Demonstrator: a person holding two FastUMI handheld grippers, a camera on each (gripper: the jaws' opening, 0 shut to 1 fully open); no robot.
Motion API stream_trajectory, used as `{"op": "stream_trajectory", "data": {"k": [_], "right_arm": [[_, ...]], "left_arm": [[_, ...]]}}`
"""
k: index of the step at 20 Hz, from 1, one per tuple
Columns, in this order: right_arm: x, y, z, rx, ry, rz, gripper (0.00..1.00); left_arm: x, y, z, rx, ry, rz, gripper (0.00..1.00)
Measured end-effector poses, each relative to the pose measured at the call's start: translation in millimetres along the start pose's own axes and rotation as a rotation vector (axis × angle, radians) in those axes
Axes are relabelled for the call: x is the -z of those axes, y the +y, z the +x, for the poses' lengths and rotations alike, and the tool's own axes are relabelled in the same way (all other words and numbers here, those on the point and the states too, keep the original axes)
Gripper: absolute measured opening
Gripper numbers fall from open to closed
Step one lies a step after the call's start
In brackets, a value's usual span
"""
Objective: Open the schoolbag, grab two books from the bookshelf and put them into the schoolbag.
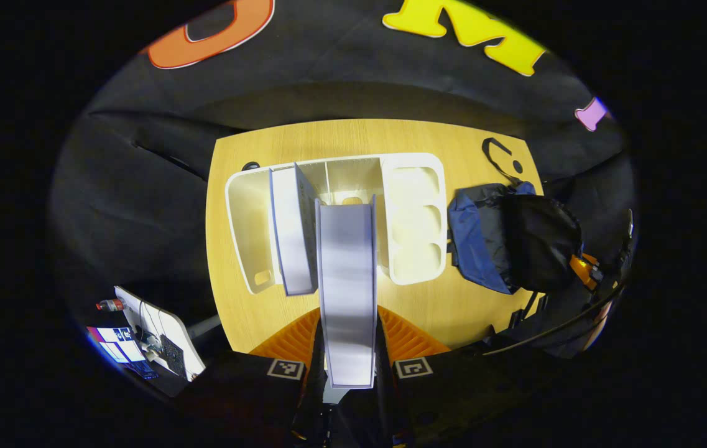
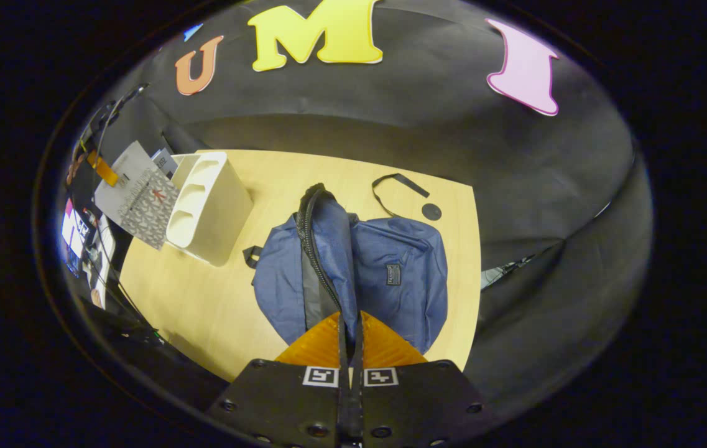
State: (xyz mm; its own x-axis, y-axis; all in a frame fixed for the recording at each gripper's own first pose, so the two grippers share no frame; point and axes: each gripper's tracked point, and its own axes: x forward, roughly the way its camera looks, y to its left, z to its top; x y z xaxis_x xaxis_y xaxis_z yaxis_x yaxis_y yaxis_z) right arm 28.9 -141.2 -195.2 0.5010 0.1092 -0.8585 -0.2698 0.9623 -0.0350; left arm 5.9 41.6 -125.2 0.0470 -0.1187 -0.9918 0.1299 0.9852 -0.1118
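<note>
Our left gripper [image 1: 348,348] clamps a book [image 1: 347,280] lifted from the bookshelf [image 1: 415,218]; our right gripper [image 2: 349,339] pinches the schoolbag [image 2: 390,274] flap; no book looks packed.

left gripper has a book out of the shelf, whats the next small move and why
Probably carry the book, clamped edge-on between the left gripper fingers, sideways toward the schoolbag. It is already above the bookshelf, where a second book still stands. The right gripper pinches the bag's zipper edge and holds it up, so the opening looks ready.
</note>
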Motion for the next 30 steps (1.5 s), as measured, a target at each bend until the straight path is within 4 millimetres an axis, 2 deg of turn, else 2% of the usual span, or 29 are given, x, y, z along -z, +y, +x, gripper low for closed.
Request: {"op": "stream_trajectory", "data": {"k": [2, 3, 4, 5, 6, 7, 8, 10, 13, 14, 15, 17, 18, 19, 20, 22, 26, 30], "right_arm": [[0.8, 2.8, -1.9, -0.003, -0.001, 0.008, 0.0], [1.7, 2.0, -1.8, -0.003, -0.002, 0.014, 0.03], [2.1, 2.3, -2.8, -0.005, -0.003, 0.019, 0.0], [2.6, 1.6, -3.1, -0.005, -0.005, 0.023, 0.0], [2.5, 1.1, -4.2, -0.005, -0.008, 0.028, 0.0], [2.3, 0.5, -5.2, -0.004, -0.011, 0.034, 0.0], [2.4, -0.7, -6.8, -0.003, -0.013, 0.039, 0.0], [2.3, -2.4, -10.1, 0.0, -0.022, 0.048, 0.0], [3.9, -6.1, -15.4, 0.005, -0.037, 0.066, 0.0], [4.0, -7.9, -17.5, 0.007, -0.037, 0.07, 0.0], [4.8, -9.6, -20.3, 0.009, -0.041, 0.073, 0.0], [4.5, -13.8, -24.2, 0.011, -0.048, 0.085, 0.0], [4.5, -15.4, -25.7, 0.009, -0.052, 0.093, 0.0], [5.6, -16.9, -28.6, 0.01, -0.052, 0.097, 0.0], [5.7, -18.5, -30.7, 0.01, -0.054, 0.102, 0.0], [6.8, -19.7, -35.8, 0.015, -0.05, 0.104, 0.0], [4.7, -25.8, -42.4, 0.008, -0.063, 0.113, 0.0], [4.3, -32.6, -52.2, 0.001, -0.077, 0.14, 0.0]], "left_arm": [[10.8, -6.2, -26.7, 0.032, -0.035, 0.005, 0.39], [16.0, -10.7, -39.9, 0.055, -0.048, 0.018, 0.43], [19.3, -16.6, -52.3, 0.08, -0.065, 0.033, 0.39], [19.7, -24.2, -62.5, 0.104, -0.086, 0.047, 0.43], [21.7, -30.5, -69.7, 0.128, -0.111, 0.062, 0.43], [19.2, -39.3, -75.3, 0.157, -0.139, 0.07, 0.39], [17.8, -52.0, -75.8, 0.196, -0.162, 0.062, 0.34], [15.7, -82.7, -74.2, 0.31, -0.18, 0.016, 0.43], [16.9, -142.5, -67.2, 0.508, -0.18, -0.045, 0.39], [12.8, -160.1, -58.0, 0.549, -0.185, -0.049, 0.43], [9.9, -174.7, -50.9, 0.583, -0.189, -0.052, 0.39], [12.2, -200.3, -32.6, 0.658, -0.182, -0.075, 0.39], [12.0, -214.1, -20.5, 0.692, -0.172, -0.1, 0.44], [11.9, -227.2, -7.3, 0.718, -0.162, -0.124, 0.39], [12.7, -237.9, 7.5, 0.728, -0.152, -0.142, 0.39], [10.0, -255.0, 38.6, 0.734, -0.143, -0.164, 0.39], [6.4, -282.2, 88.5, 0.743, -0.121, -0.219, 0.38], [-1.6, -309.5, 126.1, 0.753, -0.14, -0.257, 0.38]]}}
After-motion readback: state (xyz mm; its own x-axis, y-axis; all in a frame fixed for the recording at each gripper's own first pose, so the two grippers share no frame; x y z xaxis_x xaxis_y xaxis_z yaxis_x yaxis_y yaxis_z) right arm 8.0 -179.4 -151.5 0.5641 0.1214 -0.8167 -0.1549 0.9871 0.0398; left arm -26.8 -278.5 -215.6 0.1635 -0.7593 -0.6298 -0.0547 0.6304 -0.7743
